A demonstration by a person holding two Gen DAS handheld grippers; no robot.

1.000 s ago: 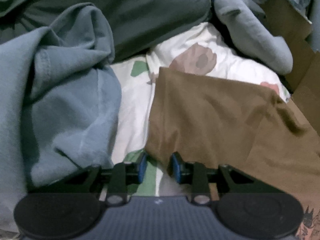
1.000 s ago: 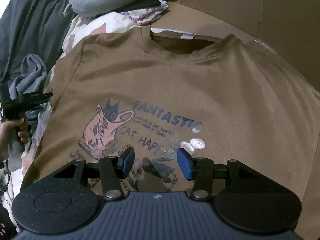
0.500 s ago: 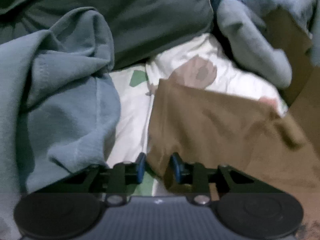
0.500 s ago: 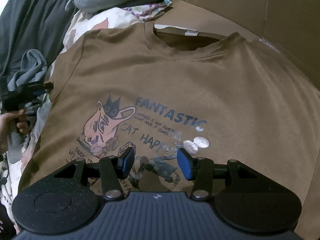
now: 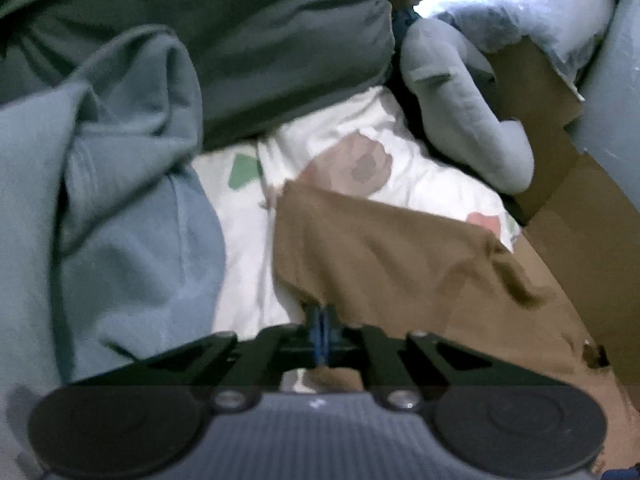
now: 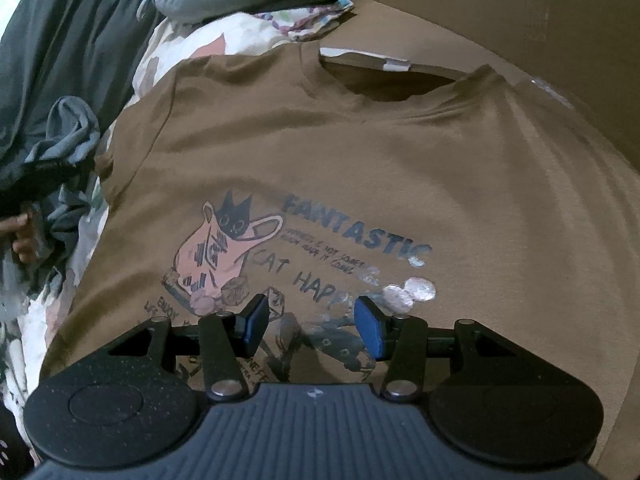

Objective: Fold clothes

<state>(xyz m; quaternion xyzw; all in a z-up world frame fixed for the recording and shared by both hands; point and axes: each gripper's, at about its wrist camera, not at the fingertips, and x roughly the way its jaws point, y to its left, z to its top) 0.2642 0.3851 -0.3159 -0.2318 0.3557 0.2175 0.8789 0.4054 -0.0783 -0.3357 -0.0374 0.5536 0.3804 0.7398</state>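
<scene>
With the left gripper (image 5: 322,322) just clamped on the brown cotton cat-print T-shirt's (image 6: 360,168) sleeve edge, lift gently toward three o'clock while the spread, empty right gripper (image 6: 311,325) hovers over the print.

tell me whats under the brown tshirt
The brown t-shirt lies partly on the floral sheet and partly on cardboard. Whatever lies beneath its middle is covered.

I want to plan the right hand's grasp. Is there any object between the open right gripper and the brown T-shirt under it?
Nothing visible. The right gripper hangs open over the printed front of the brown T-shirt, with only bare fabric between its pads. The left gripper is shut on the shirt's edge, away from that spot.
</scene>
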